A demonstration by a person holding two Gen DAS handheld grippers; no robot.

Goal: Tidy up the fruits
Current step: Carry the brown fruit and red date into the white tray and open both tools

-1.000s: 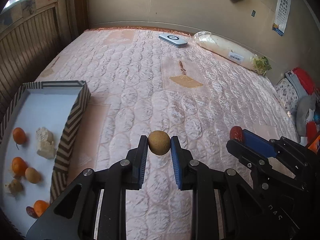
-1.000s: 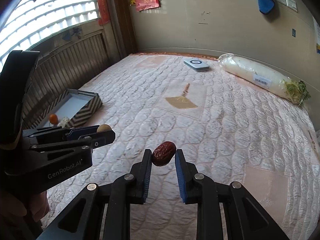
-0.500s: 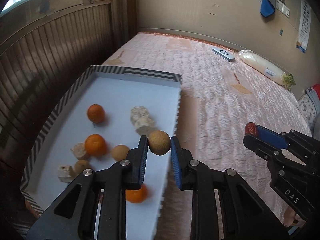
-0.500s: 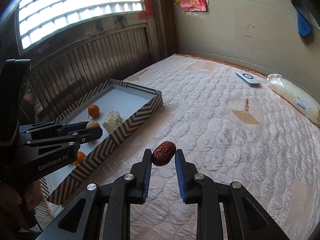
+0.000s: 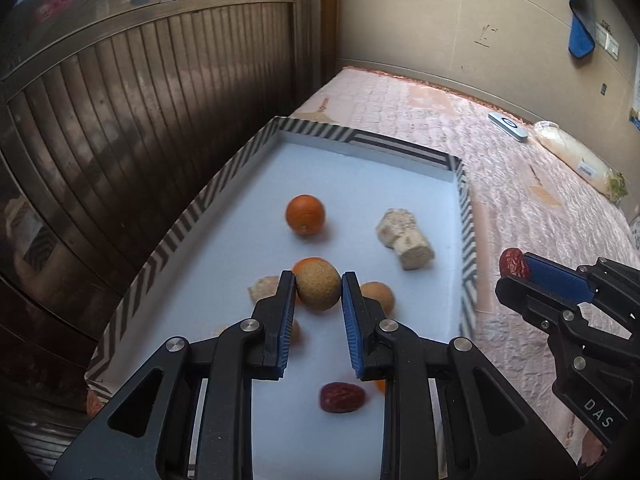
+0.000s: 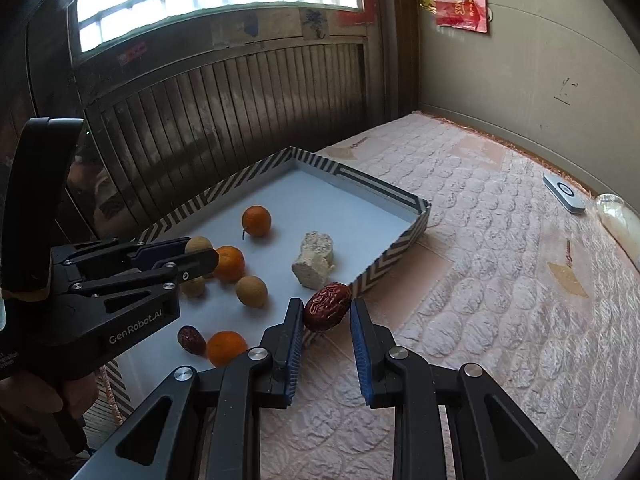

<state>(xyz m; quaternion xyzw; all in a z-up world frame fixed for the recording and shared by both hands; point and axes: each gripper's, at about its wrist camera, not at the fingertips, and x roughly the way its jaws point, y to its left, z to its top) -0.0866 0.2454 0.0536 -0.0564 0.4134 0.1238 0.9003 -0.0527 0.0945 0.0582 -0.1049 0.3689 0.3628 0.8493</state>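
- Left wrist view: left gripper [image 5: 318, 292] clenched on a round tan longan [image 5: 318, 286], held over the white floor of the striped tray [image 5: 404, 150]. In the tray: orange [image 5: 305, 215], pale chunk [image 5: 404, 238], red date [image 5: 341, 397], other small fruits. Right gripper [image 5: 516, 270] at right over the quilted mattress [image 5: 520, 200], grasping a second red date [image 5: 512, 262].
- Right wrist view: right gripper [image 6: 326, 312] clamps the date [image 6: 327, 306] just outside the tray's near wall [image 6: 384, 268]. Left gripper [image 6: 200, 252] over the tray with the longan [image 6: 197, 245].
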